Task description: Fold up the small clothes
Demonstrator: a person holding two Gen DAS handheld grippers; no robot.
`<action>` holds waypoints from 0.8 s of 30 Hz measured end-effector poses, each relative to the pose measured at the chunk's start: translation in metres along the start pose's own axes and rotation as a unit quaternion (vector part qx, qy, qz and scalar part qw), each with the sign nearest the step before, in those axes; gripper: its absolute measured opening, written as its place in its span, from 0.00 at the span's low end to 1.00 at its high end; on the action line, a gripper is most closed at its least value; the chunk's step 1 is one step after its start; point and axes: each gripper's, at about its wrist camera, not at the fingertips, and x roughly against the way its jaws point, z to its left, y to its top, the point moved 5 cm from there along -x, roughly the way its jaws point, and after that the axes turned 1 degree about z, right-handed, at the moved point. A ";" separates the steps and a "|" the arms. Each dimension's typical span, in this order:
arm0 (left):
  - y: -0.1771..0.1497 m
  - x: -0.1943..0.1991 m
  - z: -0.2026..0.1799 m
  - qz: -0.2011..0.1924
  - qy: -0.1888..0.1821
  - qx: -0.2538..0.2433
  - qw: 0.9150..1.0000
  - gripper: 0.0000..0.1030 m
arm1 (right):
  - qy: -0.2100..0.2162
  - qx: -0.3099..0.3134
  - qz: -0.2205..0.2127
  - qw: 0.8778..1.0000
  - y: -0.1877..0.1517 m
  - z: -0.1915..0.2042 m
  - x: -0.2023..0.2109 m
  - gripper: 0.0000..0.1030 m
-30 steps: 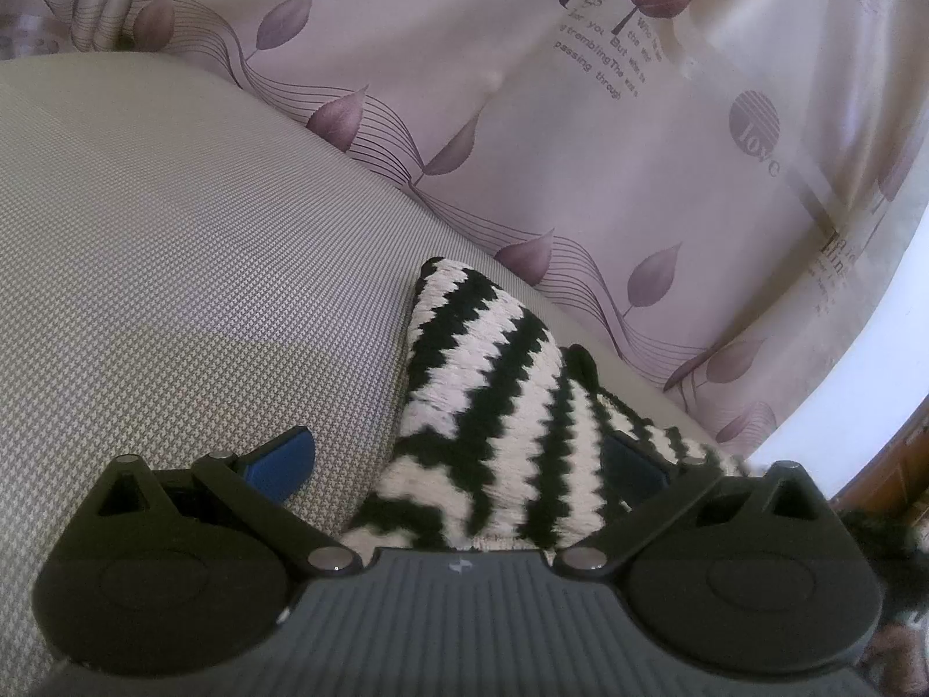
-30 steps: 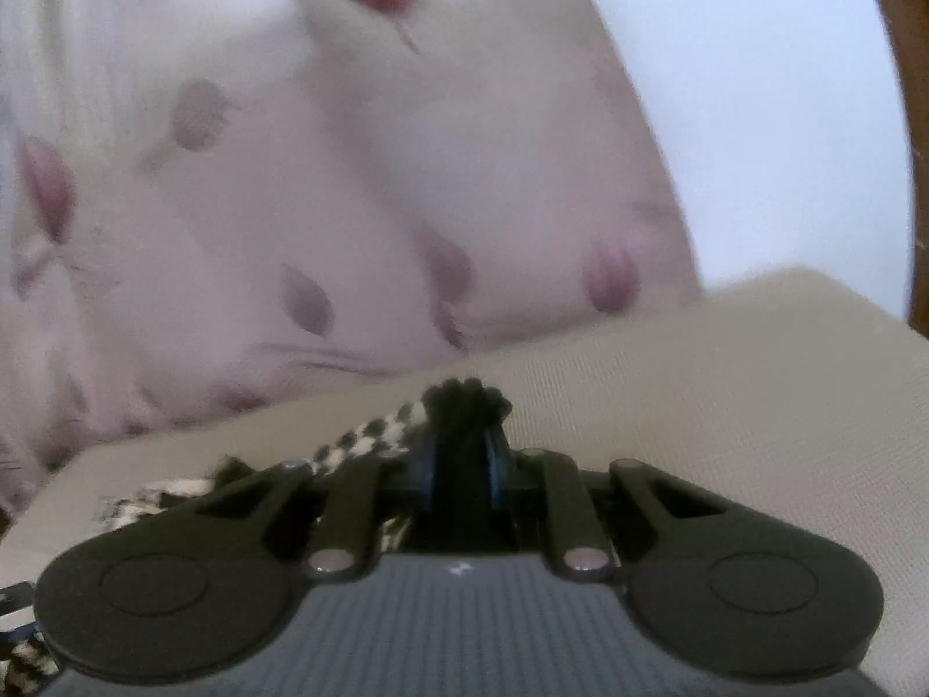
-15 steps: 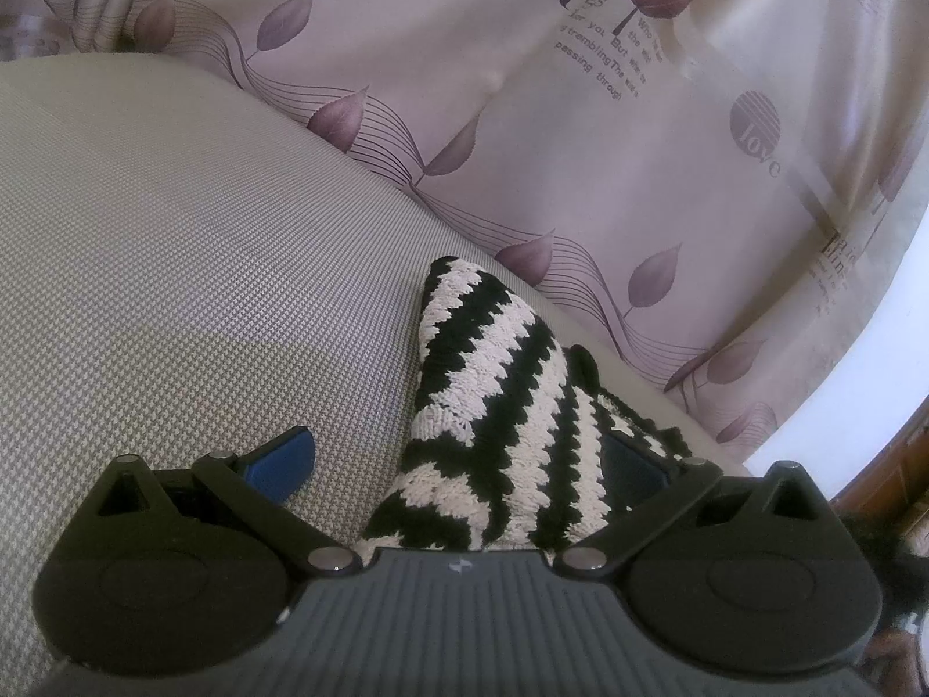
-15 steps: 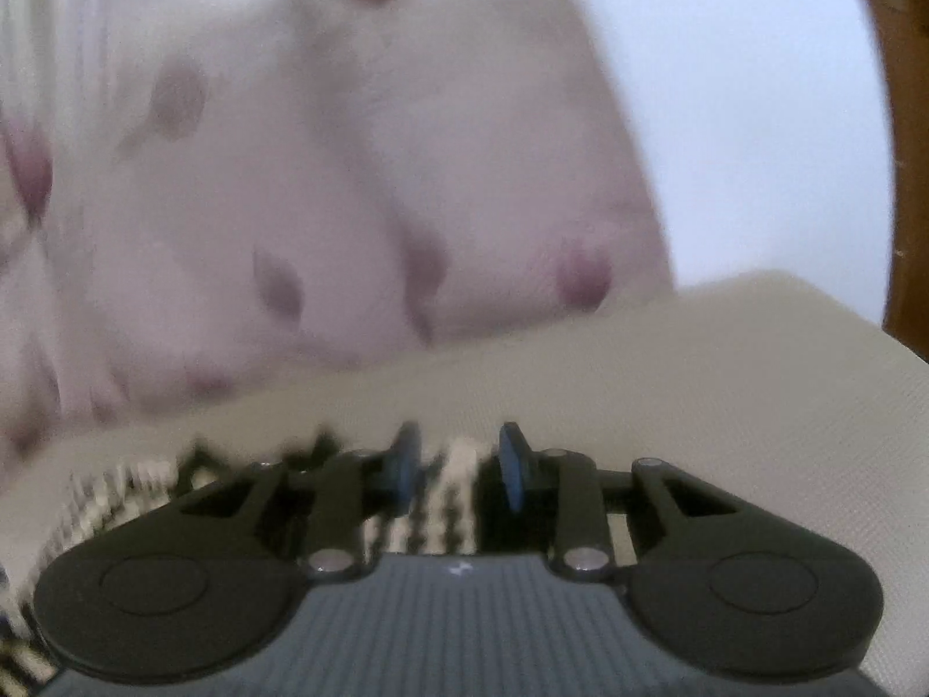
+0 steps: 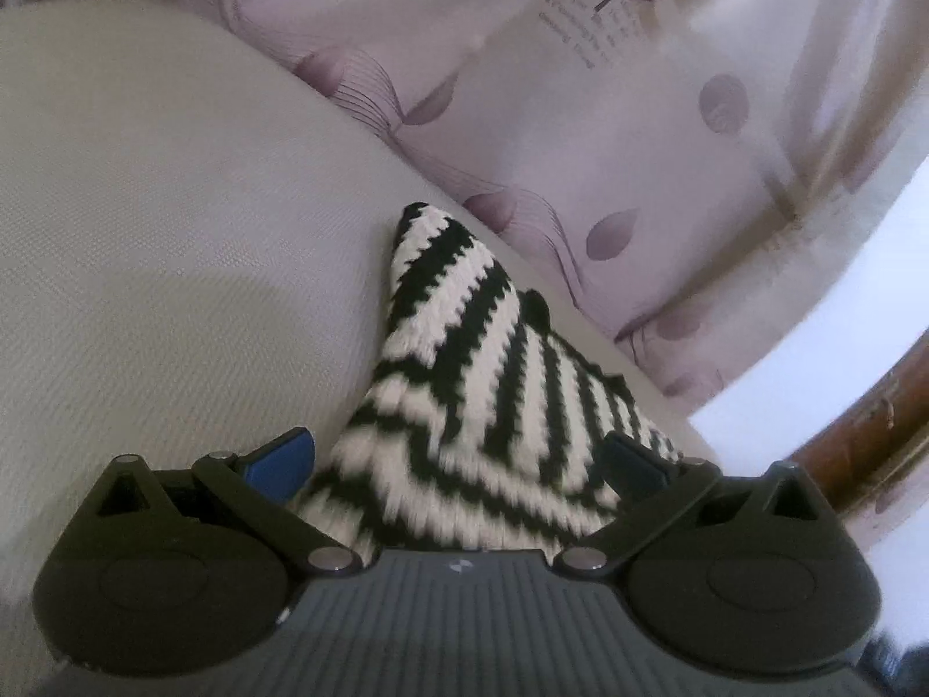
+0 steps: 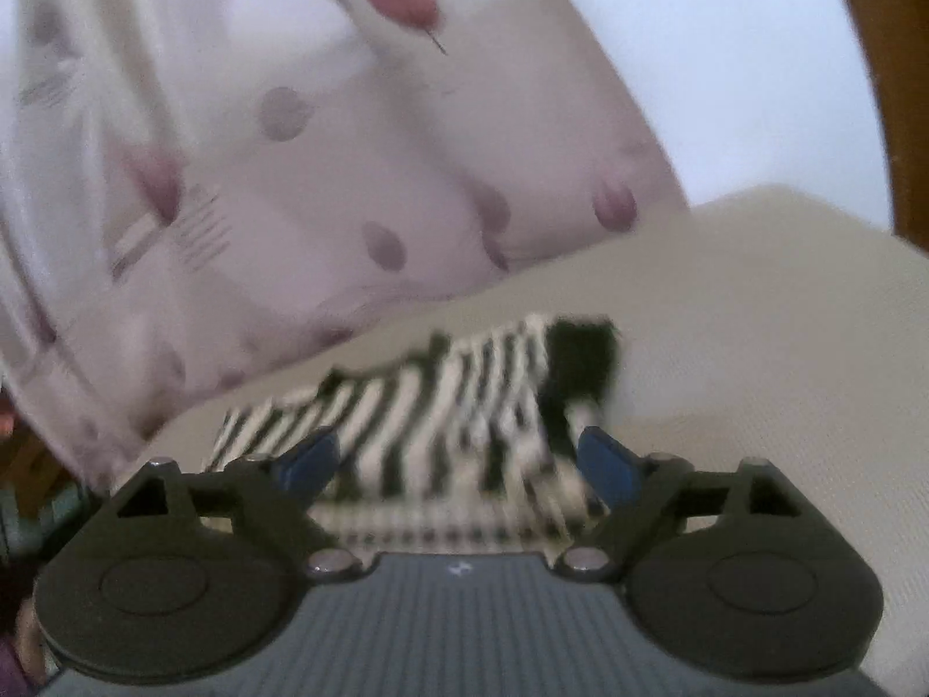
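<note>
Knitwear [image 6: 441, 406], striped, lies by the cushion's [image 5: 174, 232] far edge near the curtain [image 5: 638, 145]. My right claw [image 6: 458, 464] has just spread wide, releasing it; my left claw [image 5: 458, 459] gapes, gripping nothing.

You are looking at a beige woven cushion [image 5: 174, 267] that fills the left and centre of the left wrist frame, with its far edge curving from upper left down to lower right. On it lies one black-and-white striped knit garment [image 5: 464, 383], low in the centre of the frame, one corner peaked upward. In the right wrist frame, the same cushion [image 6: 755, 313] spreads across the right half, the blurred striped garment [image 6: 441, 406] lying on it at centre.
</note>
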 end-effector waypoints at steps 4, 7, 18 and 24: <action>-0.023 0.047 0.006 0.028 0.011 -0.019 0.999 1.00 | -0.038 0.022 -0.004 0.999 -0.048 -0.019 0.076 0.87; -0.040 0.081 0.014 0.040 0.015 -0.024 0.999 1.00 | -0.015 0.027 -0.038 0.999 -0.074 -0.031 0.117 0.87; -0.071 0.128 0.028 0.036 0.055 -0.082 0.994 0.99 | 0.002 0.000 -0.002 1.000 -0.122 -0.031 0.125 0.88; -0.076 0.132 0.031 0.051 0.034 -0.076 0.995 0.90 | 0.001 -0.011 0.013 1.000 -0.127 -0.028 0.100 0.88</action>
